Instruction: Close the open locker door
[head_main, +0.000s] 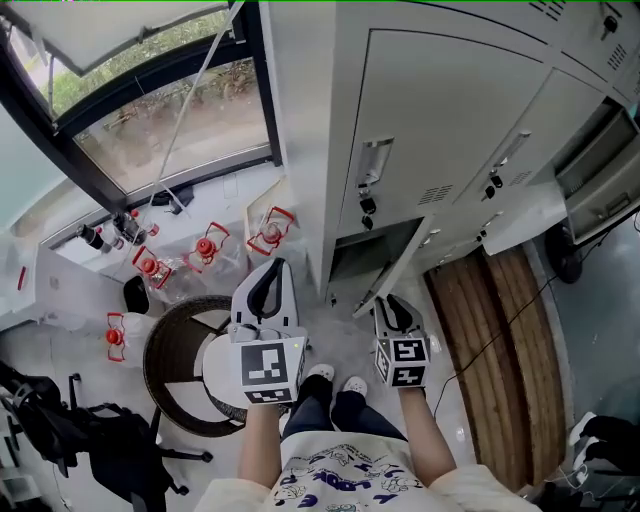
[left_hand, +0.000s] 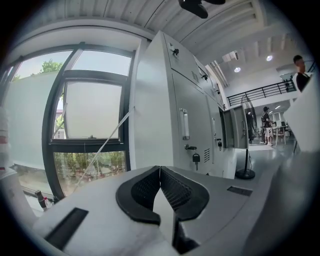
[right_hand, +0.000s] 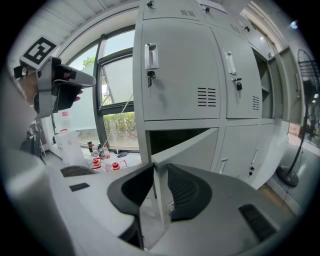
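Right gripper (right_hand: 157, 169) clamps the thin free edge of the grey sheet-metal locker door (right_hand: 192, 145), ajar low at twelve o'clock, probably light, stiff and free-swinging, while left gripper (left_hand: 160, 170) sits closed, empty.

A locker area in a large workplace hall. A bank of grey metal lockers (head_main: 440, 130) with keys fills the upper right, and a tall window (head_main: 170, 110) the upper left. At far right of the left gripper view are a railed mezzanine (left_hand: 260, 92), a floor fan (left_hand: 246, 150) and distant people (left_hand: 266, 125).
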